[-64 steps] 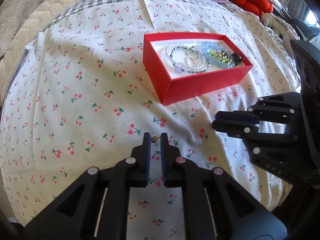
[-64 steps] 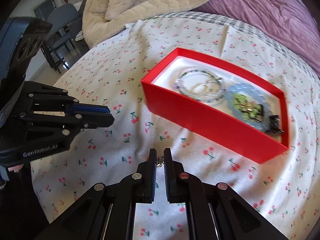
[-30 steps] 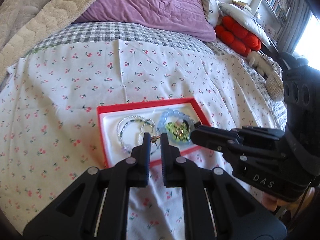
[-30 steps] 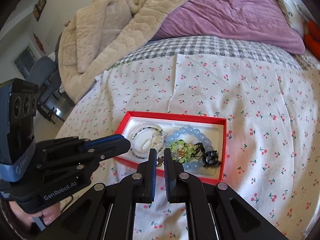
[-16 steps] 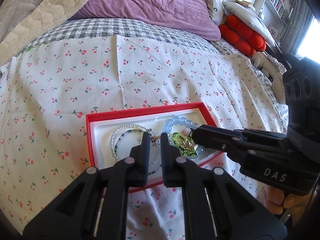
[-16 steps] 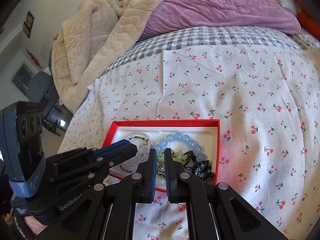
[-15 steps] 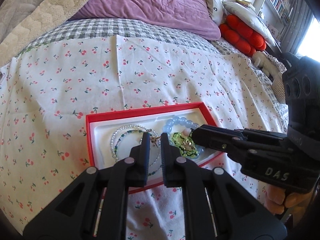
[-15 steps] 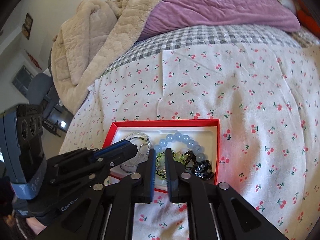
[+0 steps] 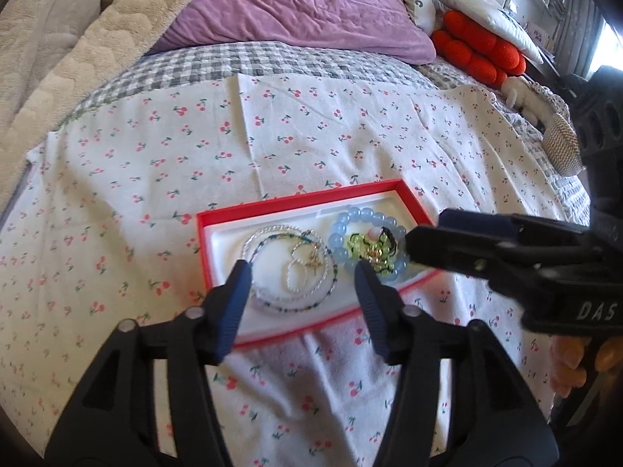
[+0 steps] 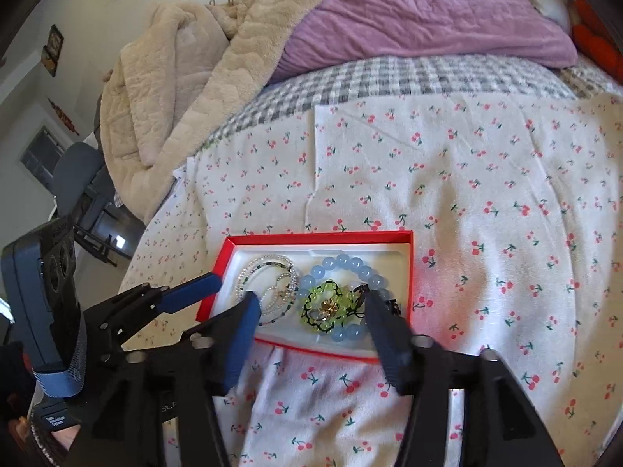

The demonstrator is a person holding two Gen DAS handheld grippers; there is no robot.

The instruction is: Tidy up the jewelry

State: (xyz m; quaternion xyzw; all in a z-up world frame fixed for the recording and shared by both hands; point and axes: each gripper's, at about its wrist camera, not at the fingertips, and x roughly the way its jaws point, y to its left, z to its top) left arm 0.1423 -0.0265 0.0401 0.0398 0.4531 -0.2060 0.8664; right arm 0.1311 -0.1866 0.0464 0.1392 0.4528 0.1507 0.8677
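moved: both grippers' fingers just spread | left gripper (image 9: 301, 282), right gripper (image 10: 311, 309) empty | over red box (image 9: 272, 207); earrings dropped in

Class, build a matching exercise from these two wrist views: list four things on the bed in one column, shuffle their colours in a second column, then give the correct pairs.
Column 1
1. jewelry box
2. round bead bracelet
3. flower-shaped bracelet
4. blanket

Column 2
A. green
B. beige
C. red
D. pale blue

Pairs: 1-C, 2-D, 3-A, 4-B
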